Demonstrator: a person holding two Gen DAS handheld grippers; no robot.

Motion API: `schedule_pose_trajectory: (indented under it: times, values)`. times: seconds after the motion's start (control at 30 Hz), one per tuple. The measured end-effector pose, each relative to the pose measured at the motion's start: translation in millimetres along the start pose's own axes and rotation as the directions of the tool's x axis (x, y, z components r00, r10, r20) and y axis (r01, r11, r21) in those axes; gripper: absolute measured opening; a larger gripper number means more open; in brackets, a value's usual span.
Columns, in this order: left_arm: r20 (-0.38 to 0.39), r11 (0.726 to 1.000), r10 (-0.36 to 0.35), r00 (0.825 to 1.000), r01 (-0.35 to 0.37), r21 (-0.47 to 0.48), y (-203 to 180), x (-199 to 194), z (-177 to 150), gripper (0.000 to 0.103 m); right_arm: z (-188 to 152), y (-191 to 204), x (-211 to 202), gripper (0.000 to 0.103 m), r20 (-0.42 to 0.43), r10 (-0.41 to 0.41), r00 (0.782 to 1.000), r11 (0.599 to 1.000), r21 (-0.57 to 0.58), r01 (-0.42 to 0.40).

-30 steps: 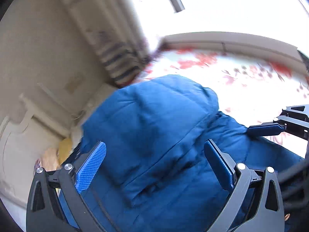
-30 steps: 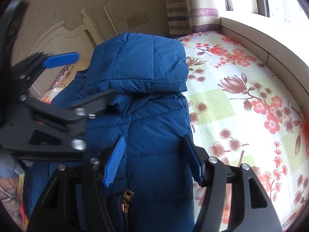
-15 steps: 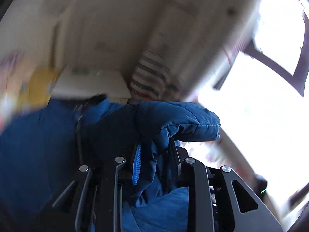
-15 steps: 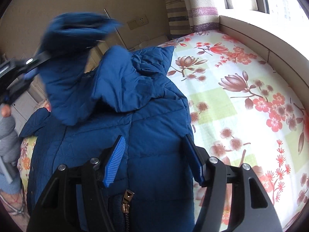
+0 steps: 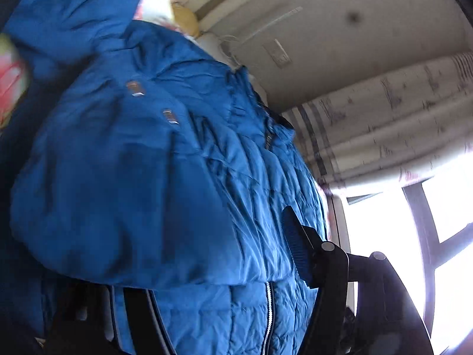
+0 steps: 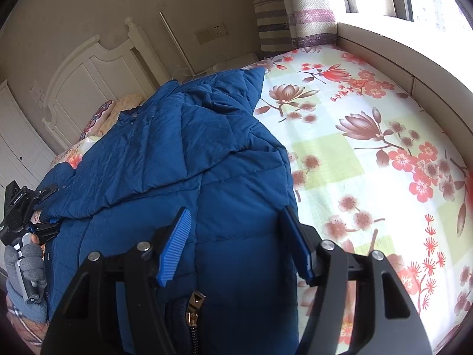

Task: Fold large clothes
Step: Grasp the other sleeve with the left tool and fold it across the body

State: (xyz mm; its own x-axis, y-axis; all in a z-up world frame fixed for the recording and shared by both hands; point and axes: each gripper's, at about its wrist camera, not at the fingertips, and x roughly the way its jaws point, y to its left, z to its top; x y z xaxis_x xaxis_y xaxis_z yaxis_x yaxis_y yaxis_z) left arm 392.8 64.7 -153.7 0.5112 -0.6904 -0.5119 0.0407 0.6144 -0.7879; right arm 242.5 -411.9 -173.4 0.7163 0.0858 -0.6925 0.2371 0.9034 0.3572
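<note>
A blue puffer jacket (image 6: 183, 159) lies on the bed (image 6: 369, 148) with its flowered sheet. The right gripper (image 6: 236, 245) hovers half open over the jacket's lower part, gripping nothing. The left gripper (image 5: 207, 266) has just been opening; jacket fabric sits between its fingers (image 5: 295, 245), one of them hidden.

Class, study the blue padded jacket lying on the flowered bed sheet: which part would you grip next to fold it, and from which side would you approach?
Probably the jacket's long edge beside the bare flowered sheet. Come in from that sheet side, low, with the right gripper. The edge there lies exposed and fairly straight, with open sheet alongside, while the flap folded across the top bunches the other side.
</note>
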Motion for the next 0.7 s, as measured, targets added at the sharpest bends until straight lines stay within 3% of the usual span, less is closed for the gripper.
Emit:
schedule_pose_trajectory:
  times: [0.13,0.17,0.2,0.27,0.4,0.53,0.6,0.7]
  values:
    - [0.039,0.998,-0.03,0.999,0.032,-0.055,7,-3,0,0.059,0,2,1,0.063,-0.001,-0.006,1.0,1.0,-0.004,0.006]
    - [0.045,0.999,-0.023,0.999,0.025,-0.047,8,-7,-1,0.053,0,2,1,0.063,-0.002,-0.008,1.0,1.0,-0.006,0.008]
    - [0.061,1.0,0.015,0.998,-0.014,-0.019,4,-10,-1,0.028,0,2,1,0.063,-0.003,-0.008,1.0,1.0,-0.007,0.008]
    - [0.084,0.993,0.084,0.993,-0.091,0.077,-12,-15,-7,0.022,-1,3,1,0.063,-0.003,-0.008,1.0,1.0,-0.008,0.008]
    - [0.157,0.924,0.134,0.978,-0.181,0.337,-63,-19,-7,0.02,-1,4,2,0.064,-0.005,-0.014,1.0,1.0,-0.011,0.014]
    - [0.212,0.861,0.051,0.976,-0.151,0.486,-93,-31,-12,0.02,-1,5,2,0.064,-0.004,-0.015,1.0,1.0,-0.014,0.015]
    - [0.222,0.849,0.121,0.968,-0.217,0.482,-87,-26,-13,0.021,-1,5,2,0.064,-0.005,-0.017,1.0,1.0,-0.014,0.017]
    - [0.106,0.908,0.289,0.952,-0.307,0.285,-28,12,5,0.024,-2,7,3,0.065,-0.009,-0.027,1.0,0.999,-0.022,0.027]
